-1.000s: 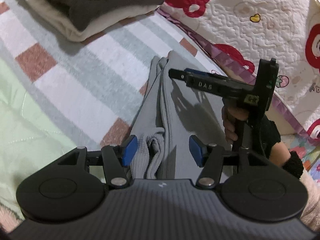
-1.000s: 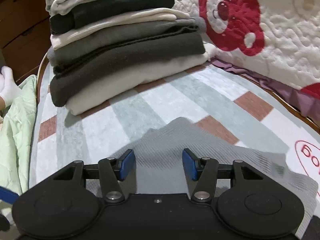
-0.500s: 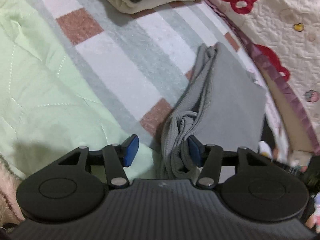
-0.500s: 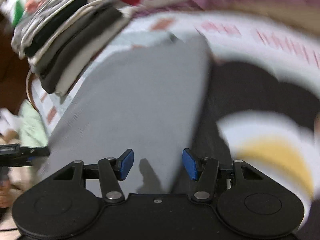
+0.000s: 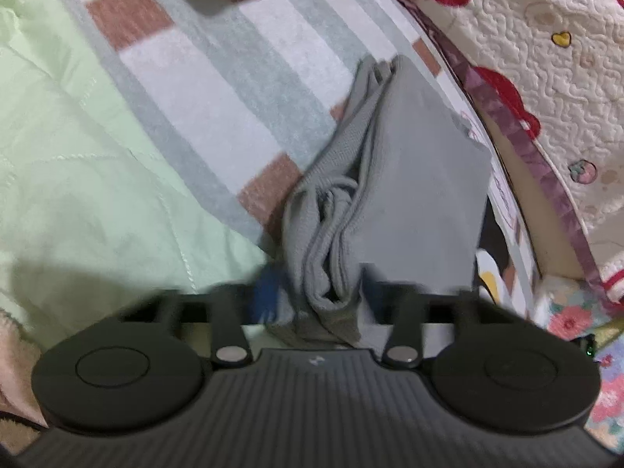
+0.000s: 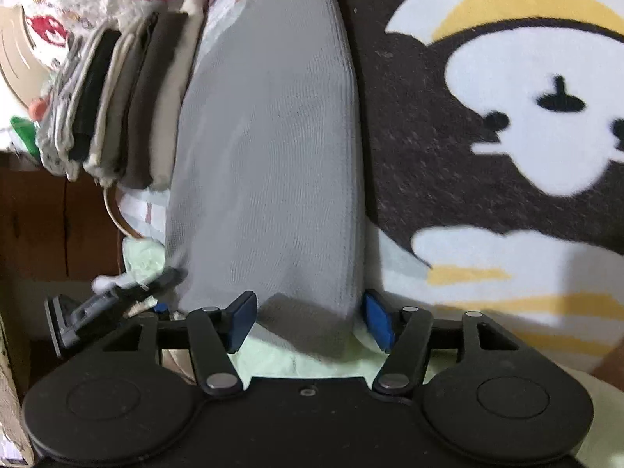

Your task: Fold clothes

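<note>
Bedding, striped in white, grey-green and rust: the bed sheet (image 5: 218, 89) carries every item listed, and places below are given relative to the grey garment.

Item 1. Grey garment (image 5: 409, 179), knit, lying on the sheet in a long folded strip with its layered edges bunched at my end. Soft, light and limp by the look of it; I judge it will sag and slide unless gripped through all layers at the thick bunched edge.

Item 2. Left tool (image 5: 316, 300): fingers blurred, drawn in against the bunched end, which sits between them; gripping it, I judge.

Item 3. Right tool (image 6: 308, 319): fingers spread wide, straddling the garment's smooth near end, nothing clamped.

Item 4. Stack of folded clothes (image 6: 117, 105), just beyond the garment's far side.

Item 5. Pale green quilt (image 5: 78, 156), beside its bunched edge.
</note>
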`<state>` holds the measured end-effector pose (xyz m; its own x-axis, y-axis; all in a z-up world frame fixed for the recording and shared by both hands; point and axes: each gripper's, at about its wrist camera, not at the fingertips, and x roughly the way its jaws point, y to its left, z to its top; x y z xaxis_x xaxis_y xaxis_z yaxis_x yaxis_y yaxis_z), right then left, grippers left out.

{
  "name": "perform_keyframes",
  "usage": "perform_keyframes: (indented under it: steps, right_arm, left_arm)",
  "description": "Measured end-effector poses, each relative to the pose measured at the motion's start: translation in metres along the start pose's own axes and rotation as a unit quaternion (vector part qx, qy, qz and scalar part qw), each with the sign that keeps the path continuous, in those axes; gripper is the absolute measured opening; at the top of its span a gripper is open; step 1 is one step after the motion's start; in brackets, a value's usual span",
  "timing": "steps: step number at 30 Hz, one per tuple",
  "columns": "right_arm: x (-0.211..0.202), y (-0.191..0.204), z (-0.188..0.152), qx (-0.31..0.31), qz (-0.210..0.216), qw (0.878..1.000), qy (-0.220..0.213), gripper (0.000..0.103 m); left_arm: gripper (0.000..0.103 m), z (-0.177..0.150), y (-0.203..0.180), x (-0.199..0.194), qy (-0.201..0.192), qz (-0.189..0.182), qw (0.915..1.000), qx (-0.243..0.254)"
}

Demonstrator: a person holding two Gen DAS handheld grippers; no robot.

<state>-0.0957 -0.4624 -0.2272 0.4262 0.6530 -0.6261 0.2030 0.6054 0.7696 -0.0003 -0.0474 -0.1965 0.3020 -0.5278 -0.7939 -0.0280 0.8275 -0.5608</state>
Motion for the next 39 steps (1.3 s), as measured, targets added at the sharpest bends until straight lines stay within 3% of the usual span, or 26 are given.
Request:
perform_keyframes:
  steps: [1, 2, 3, 4, 10, 15, 16, 17, 20, 21, 23, 26, 29, 32, 36, 39]
  right_arm:
    - [0.002, 0.002, -0.001, -0.005, 0.003, 1.0, -0.004, 0.063]
    - [0.003, 0.004, -0.002, -0.01, 0.006, 1.0, -0.008, 0.039]
    - [0.005, 0.006, -0.003, -0.015, 0.009, 1.0, -0.012, 0.023]
    - [0.006, 0.008, -0.004, -0.019, 0.012, 1.0, -0.015, 0.017]
    - [0.013, 0.007, -0.008, -0.004, 0.028, 0.999, -0.018, 0.018]
    - [0.017, 0.003, -0.012, 0.015, 0.041, 0.999, -0.018, 0.032]
    - [0.018, 0.002, -0.012, 0.019, 0.044, 0.999, -0.017, 0.041]
    - [0.019, 0.002, -0.013, 0.023, 0.047, 0.999, -0.017, 0.05]
    - [0.022, 0.0, -0.015, 0.034, 0.054, 0.998, -0.018, 0.058]
    - [0.021, -0.002, -0.017, 0.035, 0.057, 0.997, -0.025, 0.057]
    - [0.02, -0.001, -0.018, 0.02, 0.059, 0.997, -0.043, 0.017]
    - [0.008, 0.01, -0.013, -0.011, 0.097, 0.992, -0.08, 0.017]
    - [-0.015, 0.026, -0.002, -0.044, 0.12, 0.987, -0.099, 0.017]
    - [-0.026, 0.039, 0.017, -0.06, 0.124, 0.985, -0.104, 0.017]
    - [-0.033, 0.051, 0.047, -0.07, 0.129, 0.983, -0.106, 0.016]
    - [-0.038, 0.06, 0.07, -0.077, 0.132, 0.982, -0.109, 0.016]
  left_arm:
    - [0.016, 0.0, -0.002, 0.0, -0.003, 0.005, 1.0, 0.007]
    - [0.016, 0.0, -0.004, 0.001, -0.003, 0.01, 0.9999, 0.014]
    - [0.016, 0.0, -0.006, 0.0, -0.002, 0.012, 0.9997, 0.019]
    - [0.017, 0.001, -0.006, 0.0, -0.001, 0.013, 0.9997, 0.022]
    - [0.034, 0.002, 0.003, 0.008, 0.021, 0.0, 0.9998, -0.007]
    - [0.044, -0.001, -0.006, 0.016, 0.028, 0.01, 0.9995, 0.013]
    - [0.046, -0.001, -0.008, 0.017, 0.029, 0.014, 0.9993, 0.021]
    - [0.047, -0.002, -0.011, 0.018, 0.028, 0.019, 0.999, 0.03]
    - [0.043, -0.007, -0.021, 0.02, 0.022, 0.037, 0.997, 0.064]
    - [0.03, -0.008, -0.023, 0.019, 0.019, 0.039, 0.9963, 0.074]
    - [0.016, -0.008, -0.031, 0.014, 0.006, 0.035, 0.9944, 0.1]
    - [0.012, -0.007, -0.045, -0.002, -0.029, 0.019, 0.9884, 0.148]
    - [0.012, -0.005, -0.057, -0.02, -0.051, -0.017, 0.9866, 0.154]
    - [0.012, -0.004, -0.055, -0.018, -0.041, -0.036, 0.9898, 0.132]
    - [0.012, 0.009, -0.048, 0.001, -0.011, -0.035, 0.9963, 0.078]
    - [0.012, 0.044, -0.071, -0.001, -0.016, -0.046, 0.9944, 0.094]
